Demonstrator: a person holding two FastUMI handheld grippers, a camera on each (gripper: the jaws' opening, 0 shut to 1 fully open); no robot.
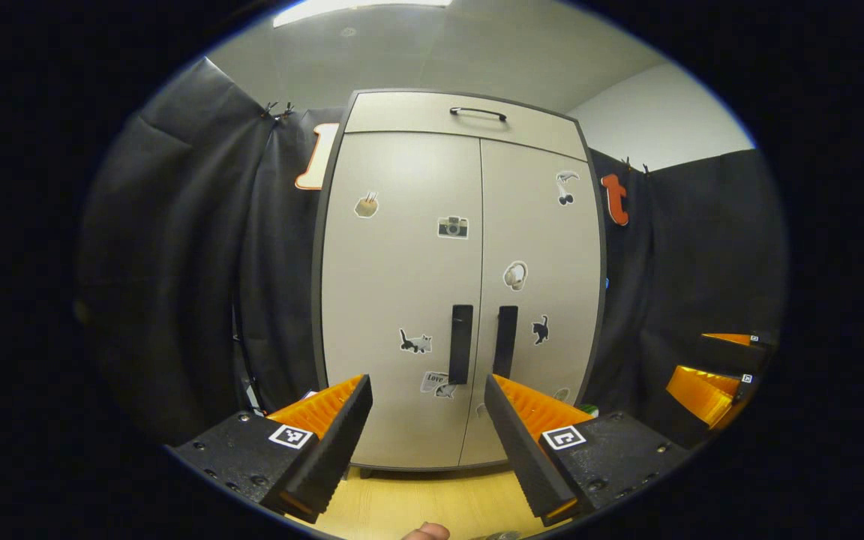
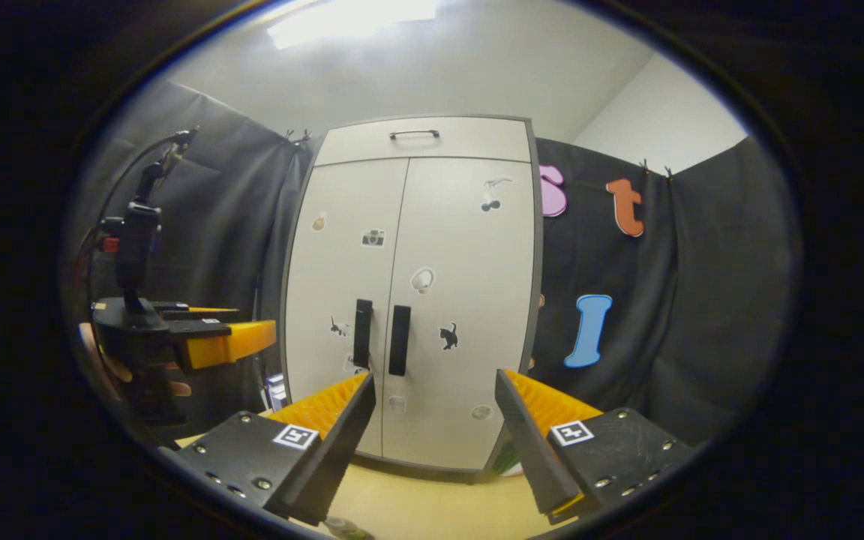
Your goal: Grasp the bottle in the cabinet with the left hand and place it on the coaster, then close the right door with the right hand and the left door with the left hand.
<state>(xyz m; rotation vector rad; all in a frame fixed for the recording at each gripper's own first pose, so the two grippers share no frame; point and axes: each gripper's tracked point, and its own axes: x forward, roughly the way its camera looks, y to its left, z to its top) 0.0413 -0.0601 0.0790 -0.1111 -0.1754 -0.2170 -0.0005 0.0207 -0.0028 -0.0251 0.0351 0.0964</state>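
While held back from the cabinet (image 1: 462, 285), left gripper (image 1: 426, 435) with fingers spread wide, nothing between them. Same with right gripper (image 2: 436, 435): jaws apart, gripping nothing, aimed at the cabinet front from well apart. Off to the right in left gripper view, the other gripper at the edge. Both doors shut, left door (image 1: 402, 300) meeting right door (image 1: 541, 292) along the middle seam, dark handles (image 1: 461, 343) side by side (stickers scattered across both panels). Bottle and coaster impossible to locate. Wooden tabletop (image 1: 417, 502) under the cabinet.
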